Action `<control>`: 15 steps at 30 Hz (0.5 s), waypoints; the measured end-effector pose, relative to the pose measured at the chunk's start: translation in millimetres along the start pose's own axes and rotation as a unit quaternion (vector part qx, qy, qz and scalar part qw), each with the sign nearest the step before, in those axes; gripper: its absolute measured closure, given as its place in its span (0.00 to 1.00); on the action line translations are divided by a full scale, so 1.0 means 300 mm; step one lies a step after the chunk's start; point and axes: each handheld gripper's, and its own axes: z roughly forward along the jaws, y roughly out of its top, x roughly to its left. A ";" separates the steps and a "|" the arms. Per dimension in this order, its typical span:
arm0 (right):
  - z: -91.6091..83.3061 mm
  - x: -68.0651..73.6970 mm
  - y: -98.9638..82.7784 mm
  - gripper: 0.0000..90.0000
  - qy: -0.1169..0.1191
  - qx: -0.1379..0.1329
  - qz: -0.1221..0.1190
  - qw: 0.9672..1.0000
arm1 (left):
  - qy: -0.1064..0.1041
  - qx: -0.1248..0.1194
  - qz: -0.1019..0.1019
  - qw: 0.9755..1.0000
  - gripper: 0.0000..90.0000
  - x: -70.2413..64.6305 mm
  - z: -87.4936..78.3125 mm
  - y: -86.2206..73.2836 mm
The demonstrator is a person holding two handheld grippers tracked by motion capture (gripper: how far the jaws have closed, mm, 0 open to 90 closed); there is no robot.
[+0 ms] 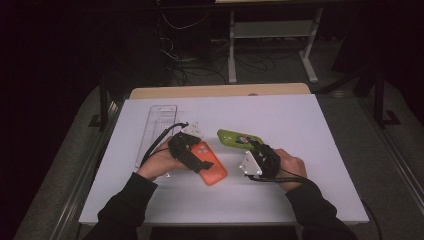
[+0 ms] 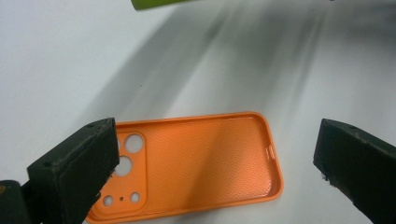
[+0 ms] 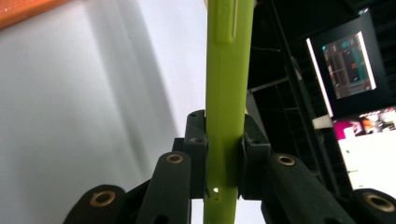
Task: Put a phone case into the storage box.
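On the white table (image 1: 300, 130), the right gripper (image 3: 223, 149) pinches a thin, light, probably bendy green phone case (image 3: 228, 93) by its edge, while the left gripper (image 2: 215, 163), jaws wide apart, hovers over an orange case (image 2: 205, 158) lying open-side up at its 6 o'clock.

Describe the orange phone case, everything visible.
The orange phone case is a thin, plastic-looking shell with rounded corners, lying flat on the white table with its textured inner side up. A raised camera block at one end has several round cut-outs; a small slot marks the opposite rim. It sits near the person's side, left of centre. The left gripper hangs over it, jaws wide apart on either side, not visibly touching it.
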 end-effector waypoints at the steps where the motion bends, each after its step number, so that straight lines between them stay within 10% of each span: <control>1: -0.002 -0.003 0.000 0.84 0.001 0.003 0.004 1.000 | 0.000 0.000 0.002 1.000 0.00 0.001 0.001 0.000; 7: -0.003 -0.029 -0.007 0.84 0.023 0.007 0.043 0.999 | -0.001 0.008 0.006 1.000 0.00 0.000 0.004 0.001; 15: 0.001 -0.069 -0.031 0.84 0.064 0.011 0.141 0.988 | 0.000 0.008 -0.004 1.000 0.00 0.000 0.004 -0.001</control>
